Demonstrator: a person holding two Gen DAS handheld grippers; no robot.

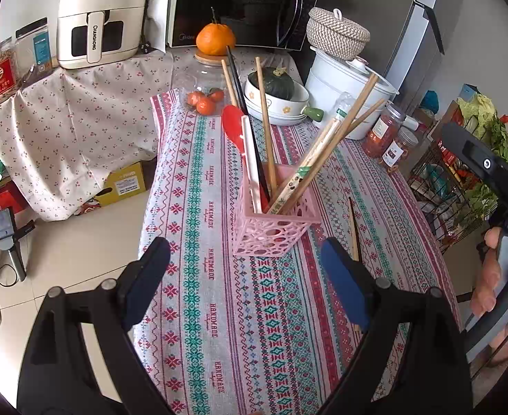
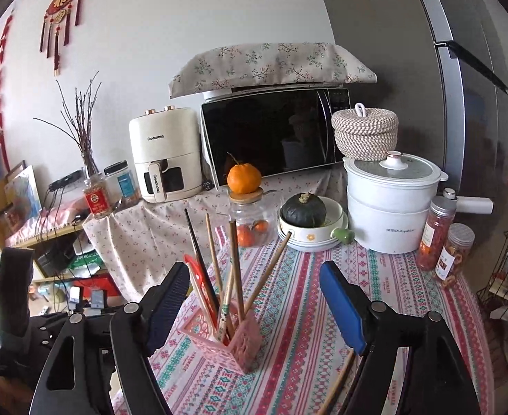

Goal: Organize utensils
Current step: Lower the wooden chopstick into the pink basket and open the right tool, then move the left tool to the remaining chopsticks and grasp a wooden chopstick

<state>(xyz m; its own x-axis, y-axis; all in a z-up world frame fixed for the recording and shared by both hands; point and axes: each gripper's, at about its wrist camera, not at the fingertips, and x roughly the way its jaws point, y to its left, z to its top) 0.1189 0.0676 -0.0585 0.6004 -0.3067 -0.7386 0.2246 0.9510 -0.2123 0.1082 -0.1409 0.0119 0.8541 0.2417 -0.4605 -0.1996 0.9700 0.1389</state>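
A patterned tablecloth (image 1: pixel 219 311) covers the table and fills most of both views. At twelve o'clock behind it stands a black microwave (image 2: pixel 271 135) under a floral cover, with a cream air fryer (image 2: pixel 164 155) at its nine o'clock. A white cooker pot (image 2: pixel 392 207) sits at the table's two o'clock corner, a woven lidded basket (image 2: pixel 364 135) on top of it at its eleven o'clock. A bowl holding a dark green squash (image 2: pixel 304 209) sits at the pot's nine o'clock.

The pink utensil holder (image 1: pixel 274 224) stands upright on the cloth near the middle of the left wrist view. It holds wooden chopsticks (image 1: pixel 264 121) fanning out, a red spatula (image 1: pixel 235 128) and a white utensil (image 1: pixel 250 159). At its four o'clock a loose pair of chopsticks (image 1: pixel 354 231) lies flat on the cloth.

The left gripper (image 1: pixel 245 276) hovers at the holder's six o'clock, jaws wide apart and empty. The right gripper (image 2: pixel 254 304) likewise has its jaws spread, nothing clamped; the holder shows between them, untouched.
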